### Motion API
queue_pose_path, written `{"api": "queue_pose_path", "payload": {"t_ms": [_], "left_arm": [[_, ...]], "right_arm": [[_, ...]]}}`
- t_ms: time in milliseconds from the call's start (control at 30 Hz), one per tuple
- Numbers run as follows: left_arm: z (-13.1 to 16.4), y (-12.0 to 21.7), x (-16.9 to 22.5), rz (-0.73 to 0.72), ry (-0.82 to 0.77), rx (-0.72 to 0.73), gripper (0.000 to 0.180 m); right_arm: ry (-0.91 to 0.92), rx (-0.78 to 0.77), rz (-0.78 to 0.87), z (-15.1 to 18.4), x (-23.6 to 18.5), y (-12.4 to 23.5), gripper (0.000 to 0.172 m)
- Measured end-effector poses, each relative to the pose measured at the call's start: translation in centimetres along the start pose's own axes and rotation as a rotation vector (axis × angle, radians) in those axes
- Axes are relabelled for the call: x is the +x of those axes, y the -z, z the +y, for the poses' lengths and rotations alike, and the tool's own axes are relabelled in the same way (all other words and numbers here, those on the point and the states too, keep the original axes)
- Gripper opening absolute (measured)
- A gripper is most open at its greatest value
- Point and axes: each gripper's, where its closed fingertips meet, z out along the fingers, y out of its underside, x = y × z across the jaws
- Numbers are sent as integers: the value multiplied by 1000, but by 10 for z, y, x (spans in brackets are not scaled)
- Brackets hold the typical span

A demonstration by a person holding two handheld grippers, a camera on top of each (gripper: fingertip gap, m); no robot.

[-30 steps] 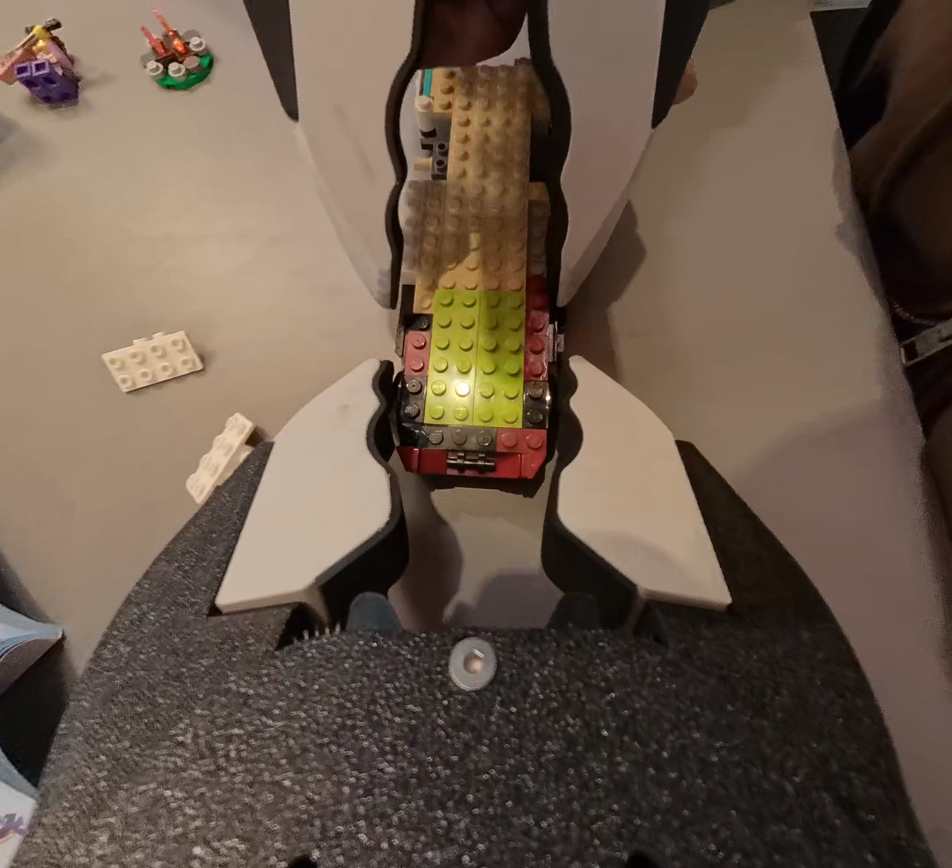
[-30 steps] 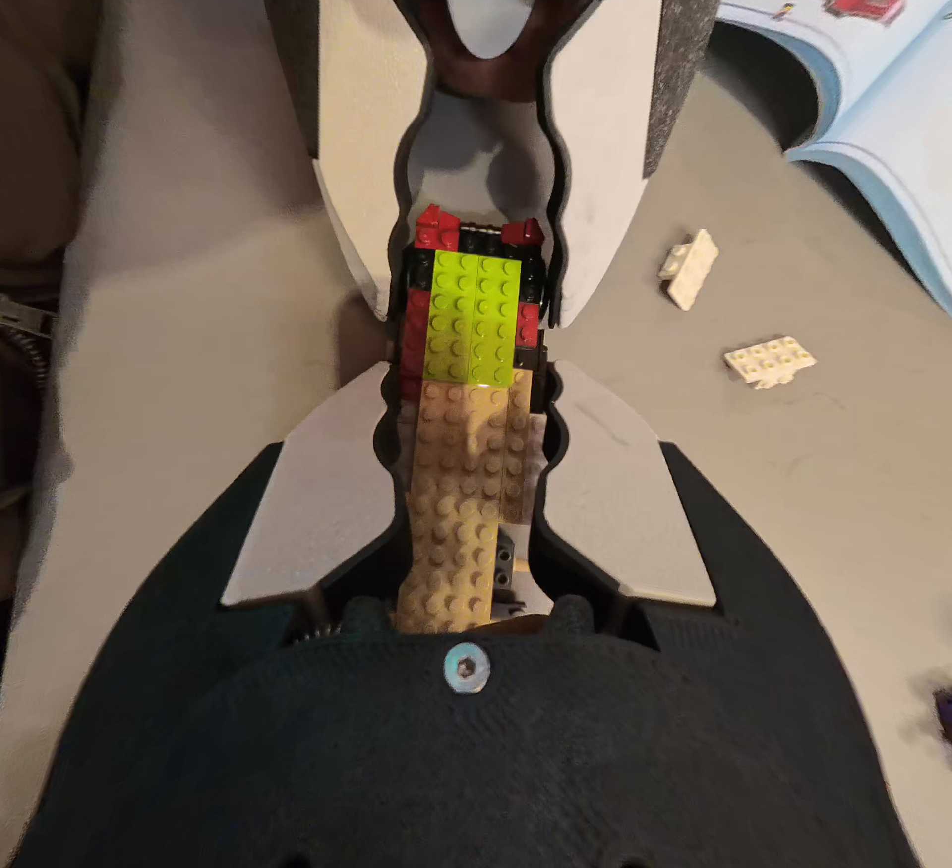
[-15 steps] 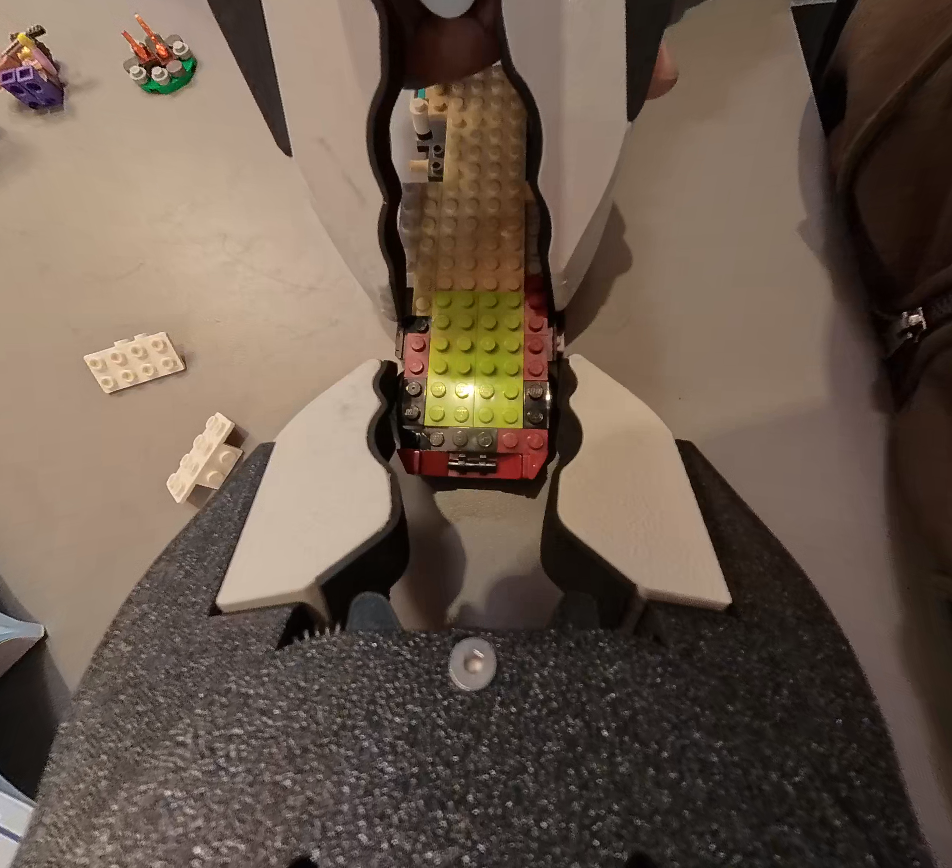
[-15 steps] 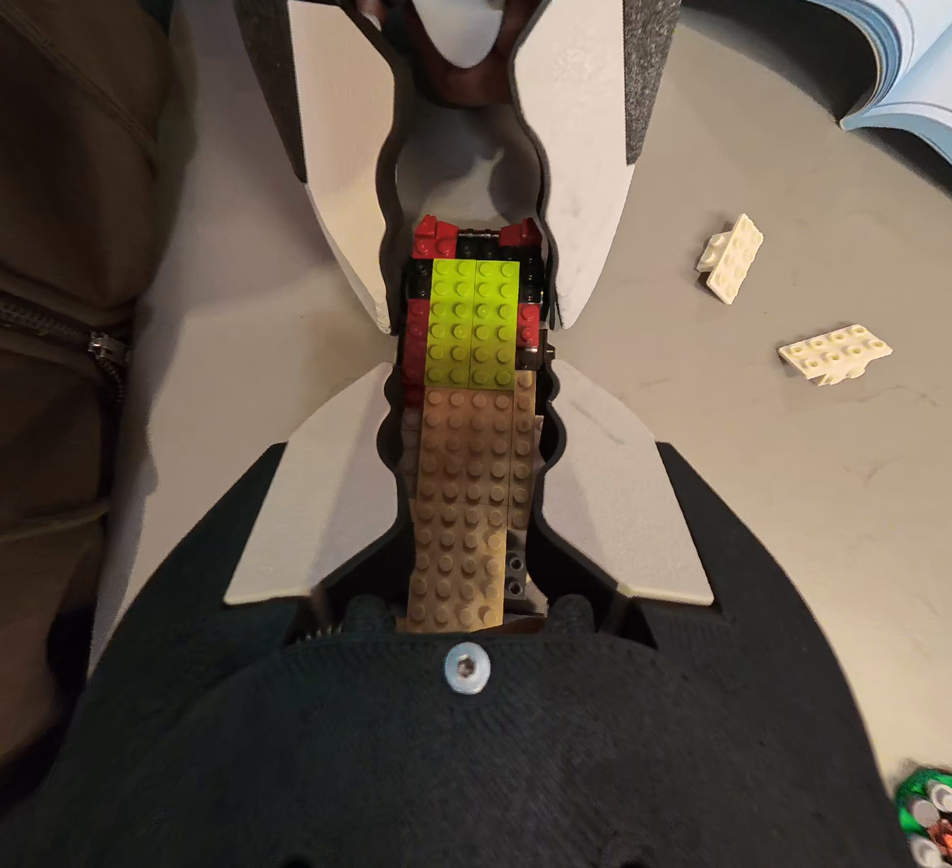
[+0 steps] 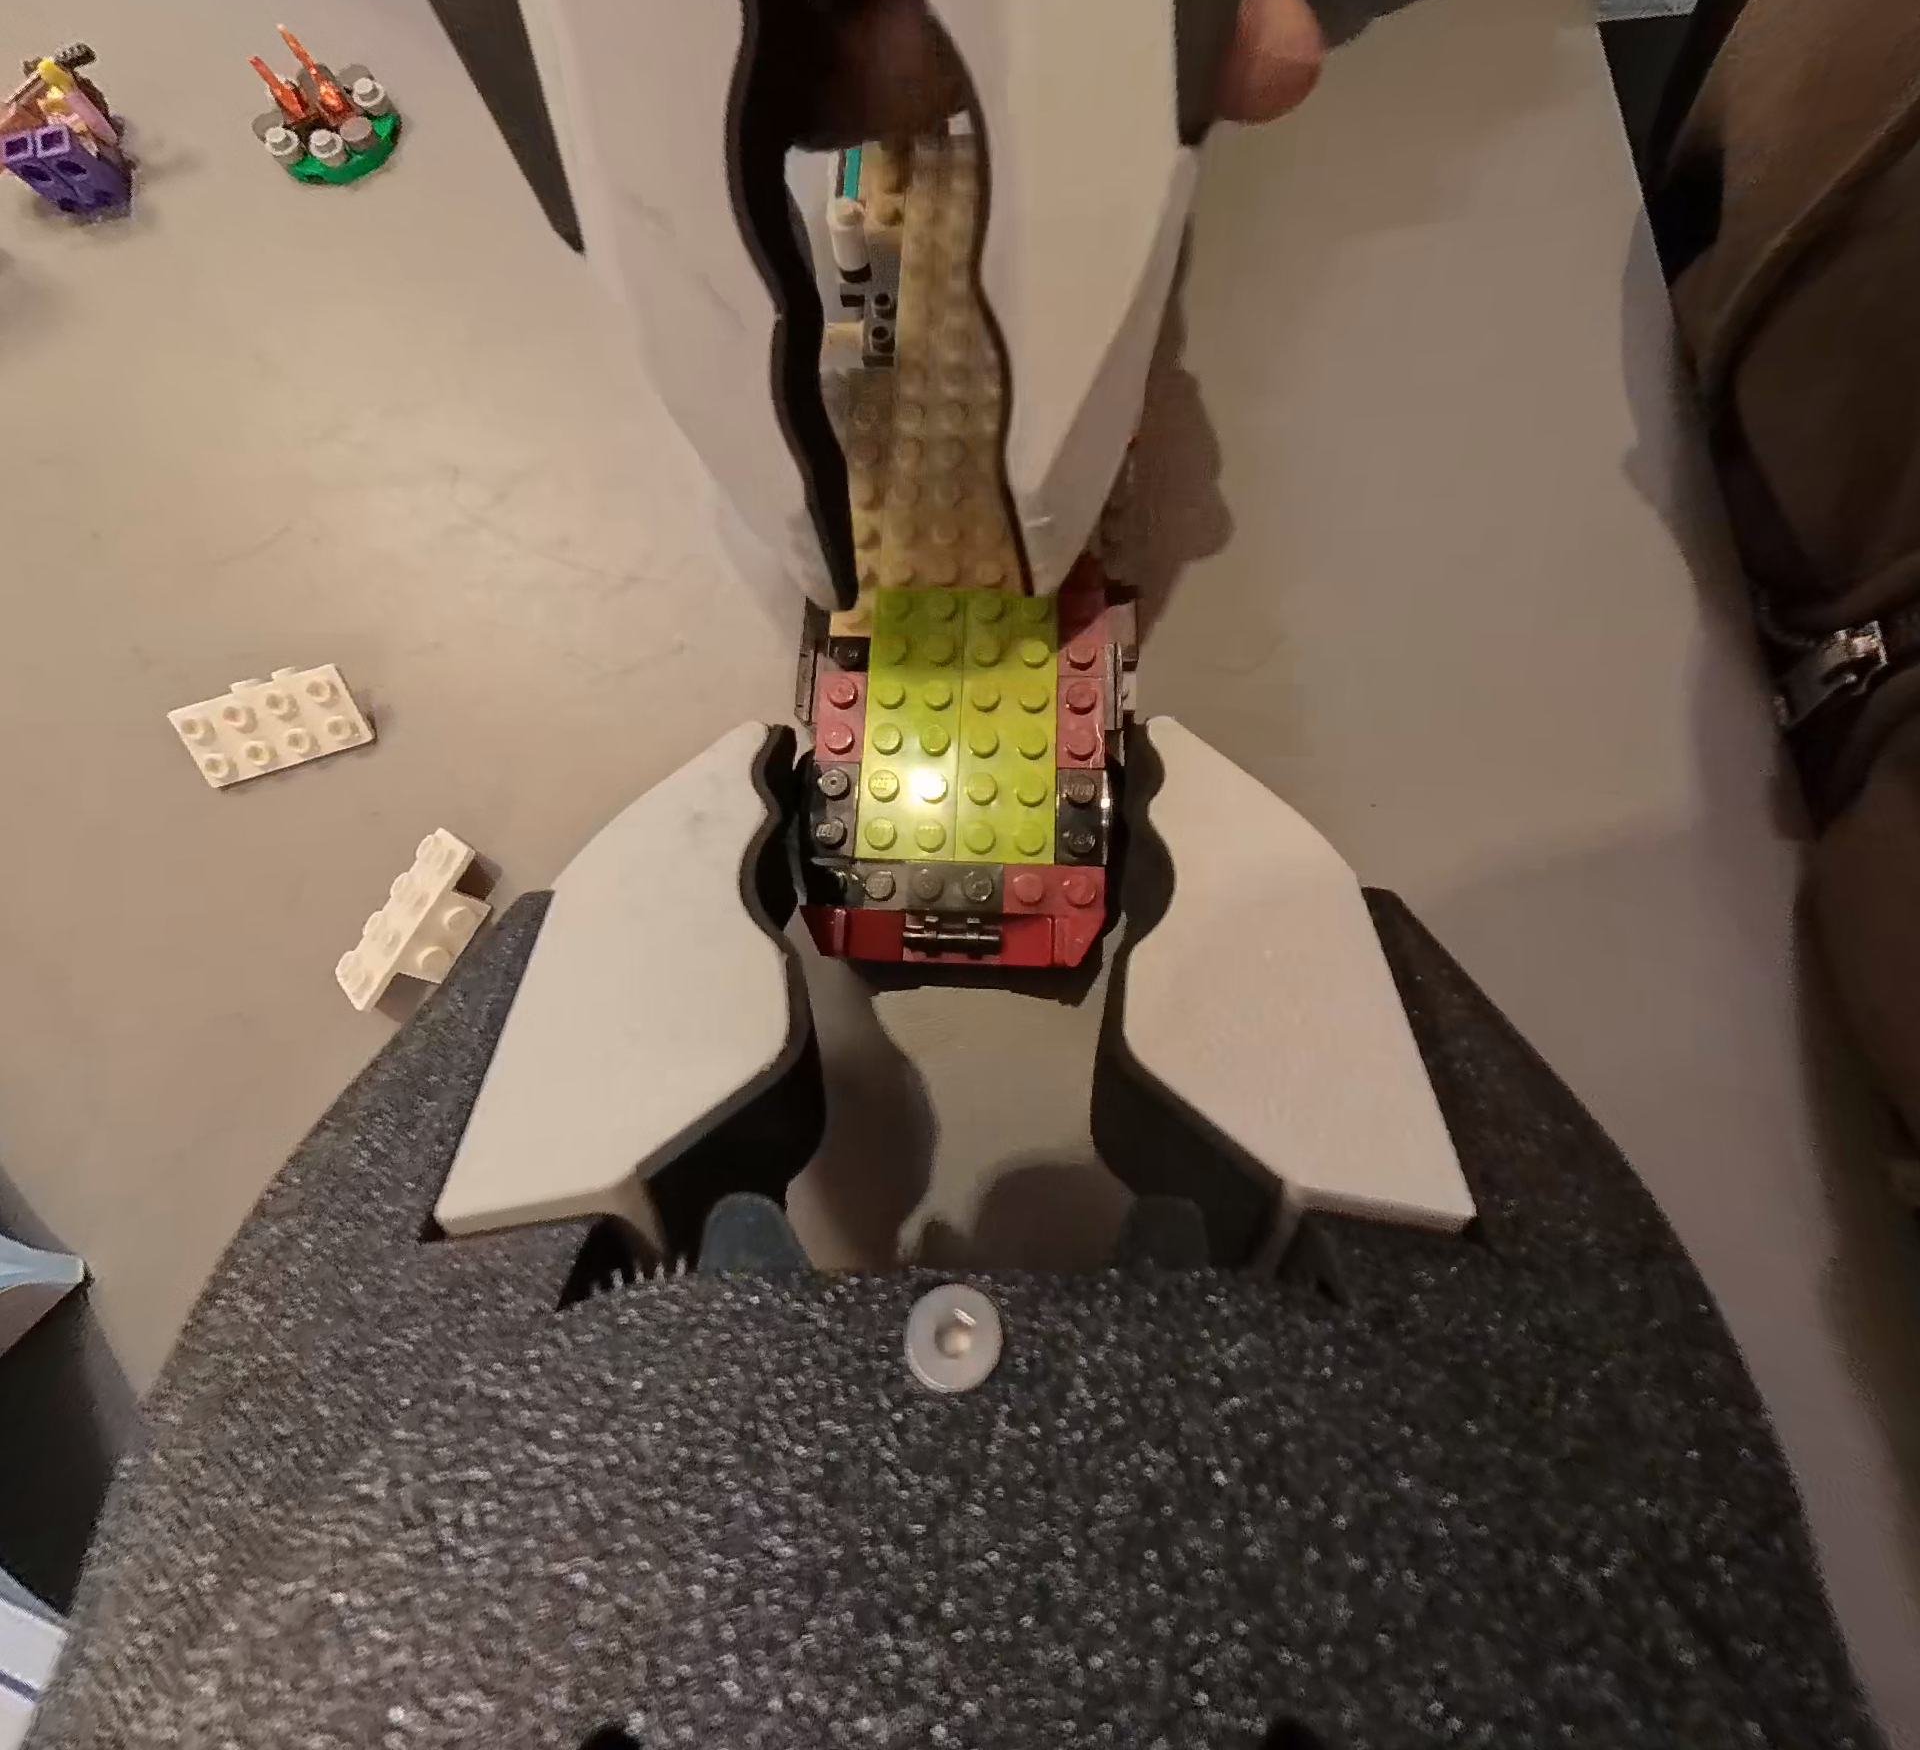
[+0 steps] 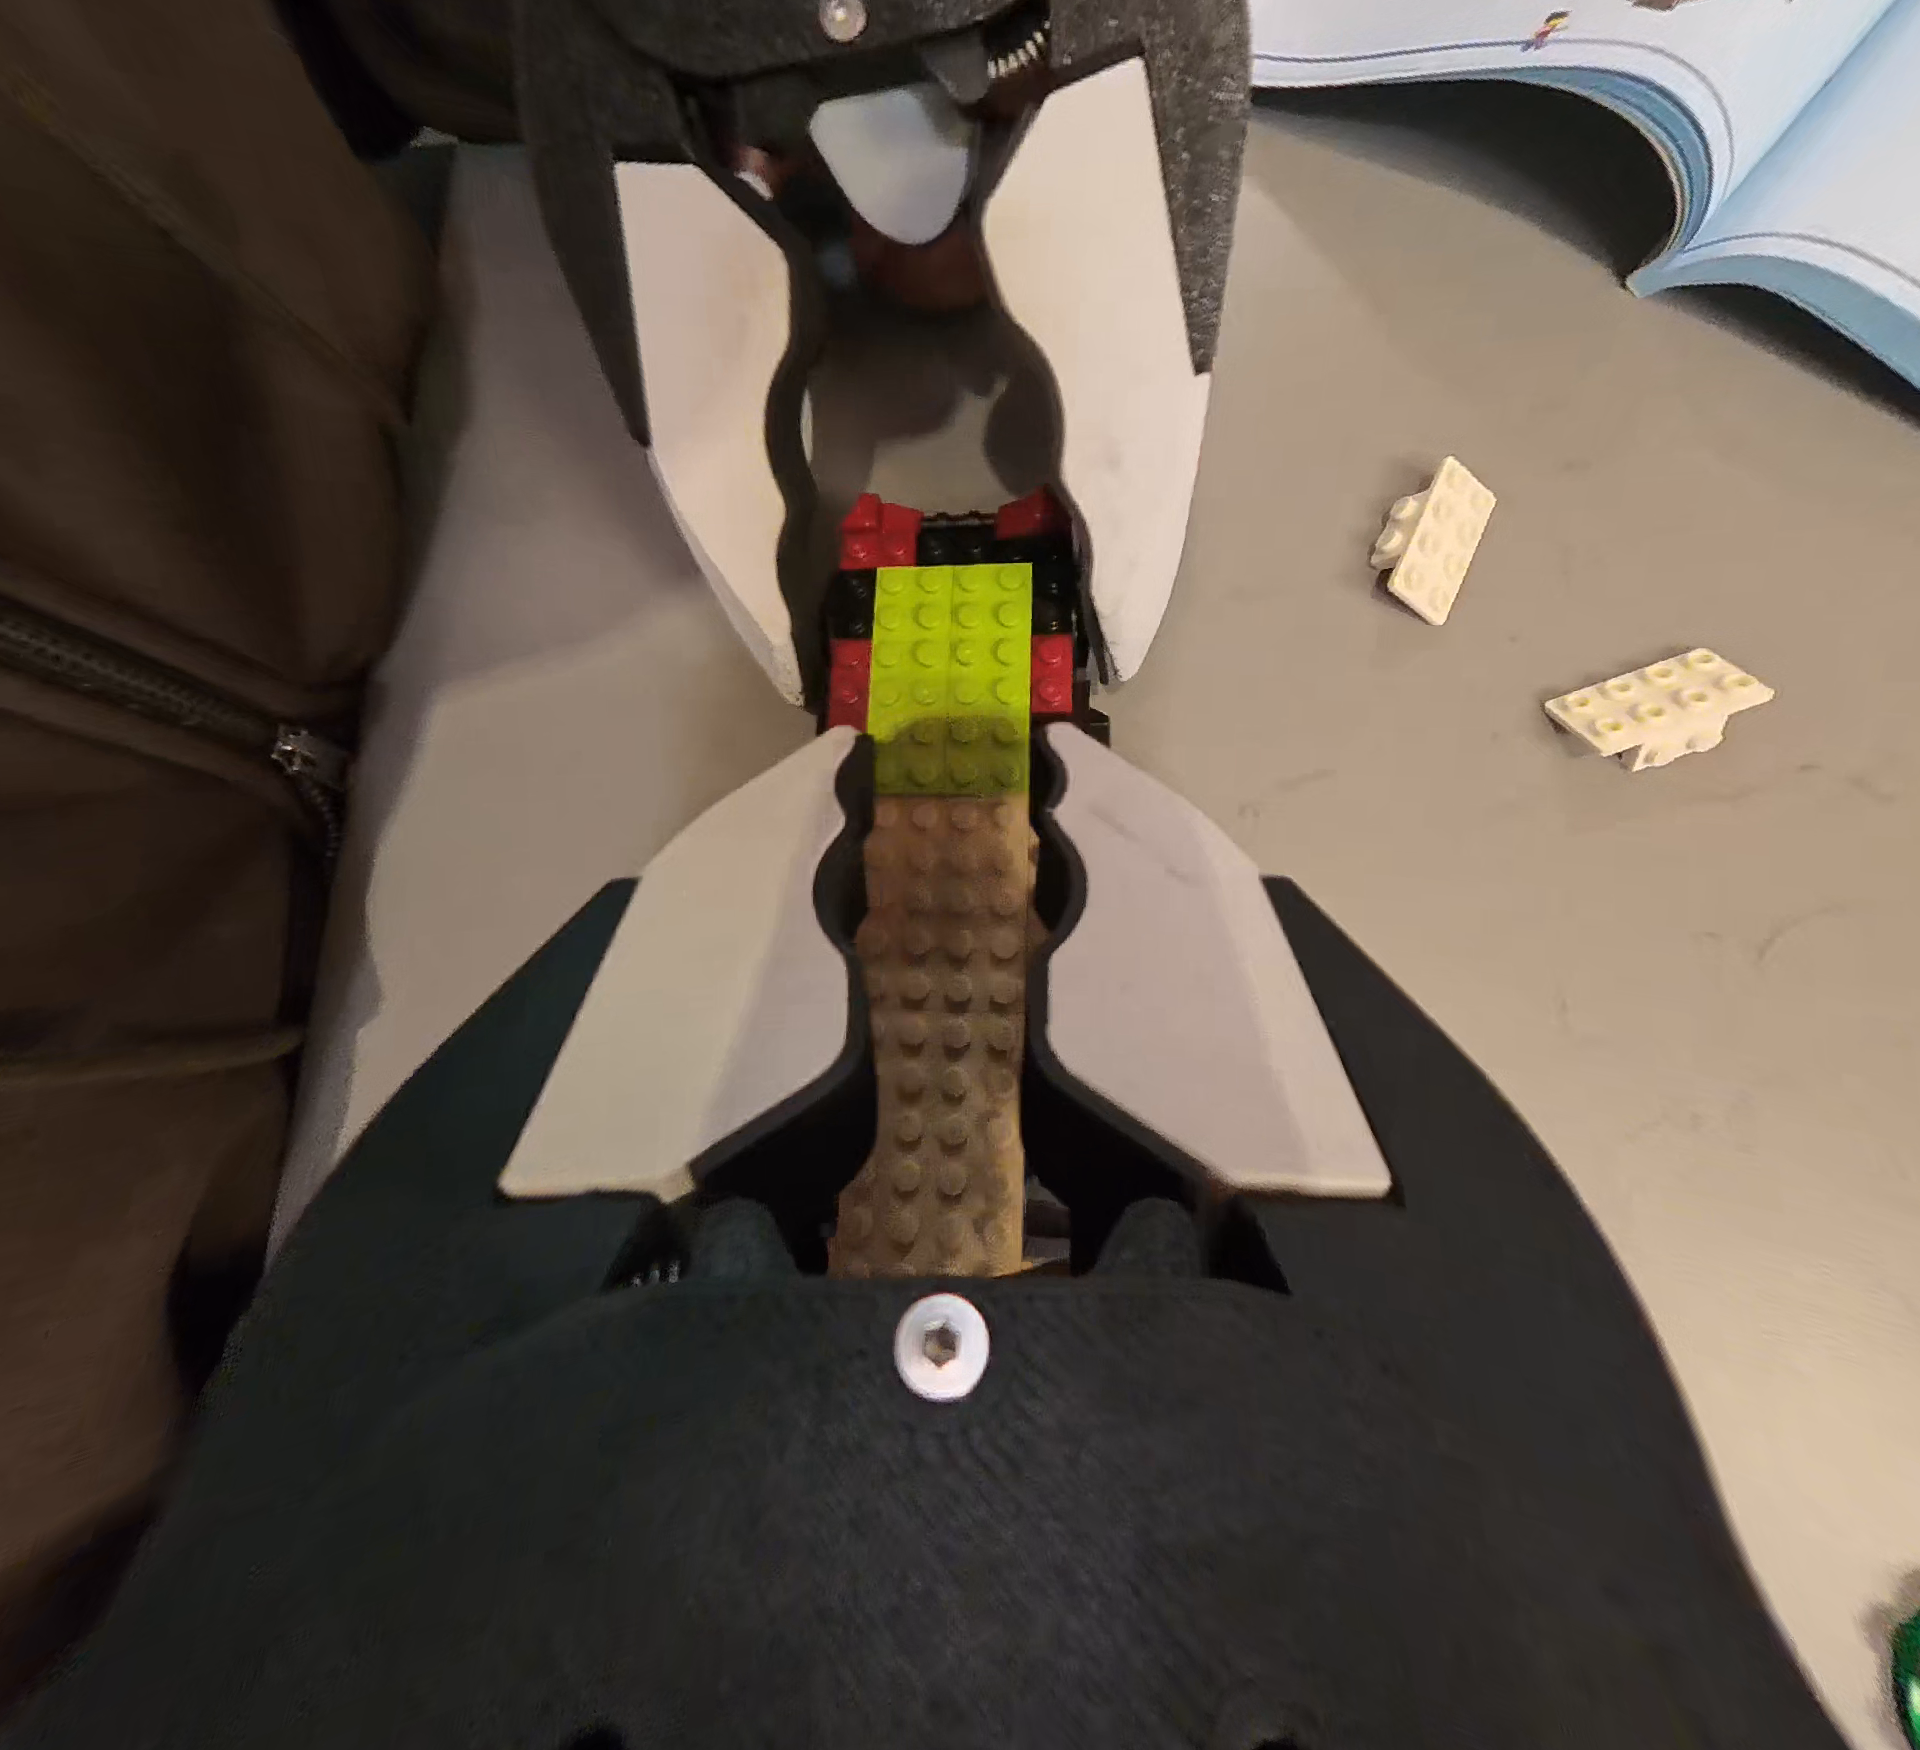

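In the left wrist view, at the upper left edge of the frame, a small purple build point(image 5: 62, 142) stands on the grey table point(image 5: 416, 453). Just to its right is a round green base with orange flame pieces point(image 5: 327, 126). Lower on the left lie a white studded plate point(image 5: 270, 724) and a white stepped piece point(image 5: 416, 921), both loose and well apart from the grippers. In the centre, the left gripper point(image 5: 956, 817) is clamped on the red and black end of a long brick model point(image 5: 961, 744), its dark pads pressed to both sides beside the lime-green top plates. Above it in the frame, the right gripper point(image 5: 940, 557) comes from the opposite side. Its fingers close narrowly along the tan studded strip of the same model, the two grippers' tips nearly meeting at the green section. A fingertip point(image 5: 1262, 53) shows at the upper right, and a brown jacket point(image 5: 1808, 453) fills the right edge. In the right wrist view the jacket is on the left. In the centre, the pads of the right gripper point(image 6: 951, 755) press the sides of the tan strip, which runs back between the fingers. The left gripper point(image 6: 951, 682) holds the far red end. To the right lie the two white pieces, and an open instruction booklet point(image 6: 1558, 38) is at the upper right.
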Motion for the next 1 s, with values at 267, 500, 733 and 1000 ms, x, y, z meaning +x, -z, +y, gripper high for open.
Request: {"api": "queue_pose_path", "payload": {"t_ms": [267,500,733,1000], "left_arm": [[0,0,0,8,15,1,62],[0,0,0,1,9,-3,62],[0,0,-1,1,17,-2,62],[1,0,-1,-1,15,-5,62]], "right_arm": [[92,-81,61,10,-4,-9,53],[130,-107,117,11,-2,-11,48],[191,-113,136,10,-3,-11,41],[207,-107,150,9,-4,-12,41]]}}
